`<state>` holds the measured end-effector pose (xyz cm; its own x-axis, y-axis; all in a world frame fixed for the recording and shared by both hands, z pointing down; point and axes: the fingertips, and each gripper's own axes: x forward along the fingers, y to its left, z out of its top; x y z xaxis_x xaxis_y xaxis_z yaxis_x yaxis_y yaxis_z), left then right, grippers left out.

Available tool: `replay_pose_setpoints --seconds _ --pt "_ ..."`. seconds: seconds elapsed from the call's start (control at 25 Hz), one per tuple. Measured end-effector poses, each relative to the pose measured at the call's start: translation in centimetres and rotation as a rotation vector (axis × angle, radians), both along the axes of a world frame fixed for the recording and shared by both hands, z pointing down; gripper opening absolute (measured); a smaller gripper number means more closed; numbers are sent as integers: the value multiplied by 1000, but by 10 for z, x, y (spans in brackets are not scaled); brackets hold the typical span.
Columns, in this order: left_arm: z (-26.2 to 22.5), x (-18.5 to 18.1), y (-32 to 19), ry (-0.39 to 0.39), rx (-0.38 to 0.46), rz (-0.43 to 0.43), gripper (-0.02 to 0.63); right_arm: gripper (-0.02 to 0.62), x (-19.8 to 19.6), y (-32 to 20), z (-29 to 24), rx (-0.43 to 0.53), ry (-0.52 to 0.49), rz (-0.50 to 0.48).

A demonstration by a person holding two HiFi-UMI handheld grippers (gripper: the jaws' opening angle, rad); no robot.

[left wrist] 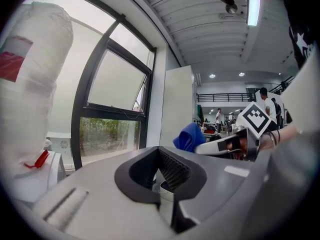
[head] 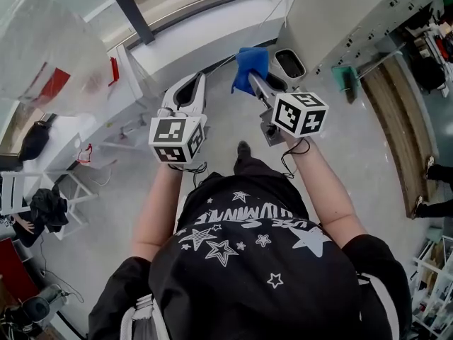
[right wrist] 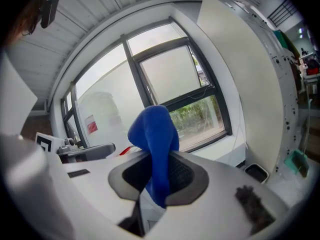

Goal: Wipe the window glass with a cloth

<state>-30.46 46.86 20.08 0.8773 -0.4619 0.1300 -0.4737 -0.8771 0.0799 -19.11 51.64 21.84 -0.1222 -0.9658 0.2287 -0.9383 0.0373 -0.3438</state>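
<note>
Cloth [right wrist: 152, 129], blue and bunched, is clamped between the jaws of the right hand-held gripper [right wrist: 159, 156]. Its bulk stands up above the jaw tips and a tail hangs down between the pads. In the head view this hand-held gripper points toward the white window sill [head: 212, 30]. It holds the cloth in the air near the sill and apart from the window glass [right wrist: 170, 76]. The left hand-held gripper [left wrist: 159, 151] is clenched on nothing, its jaws drawn together. It is raised just beside the right one and aimed at the same window. In the left gripper view the cloth shows to the right, in front of a tall white panel [left wrist: 177, 109]. A white bundle wrapped in clear plastic [head: 49, 48] stands at the left by the window. A small grey bin [head: 289, 64] sits on the floor at the foot of the panel.
</note>
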Motion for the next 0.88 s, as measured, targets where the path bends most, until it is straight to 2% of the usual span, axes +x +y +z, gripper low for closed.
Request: replay_pose_setpoints --seconds 0.24,0.4,0.52,0.68,0.88 --pt "18 -15 -6 -9 -39 -14 9 74 7 9 19 -24 -24 48" --pt "31 -8 -14 -28 -59 -12 9 74 23 -1 30 -45 -7 42" --pt "36 -1 -30 -28 -73 -50 9 74 41 -20 32 -43 -1 31" --pt "35 21 -58 -36 -62 -106 9 74 66 -56 32 -29 -7 -24" --pt "28 68 -98 -35 -65 -172 9 74 113 -108 22 -11 -13 -96"
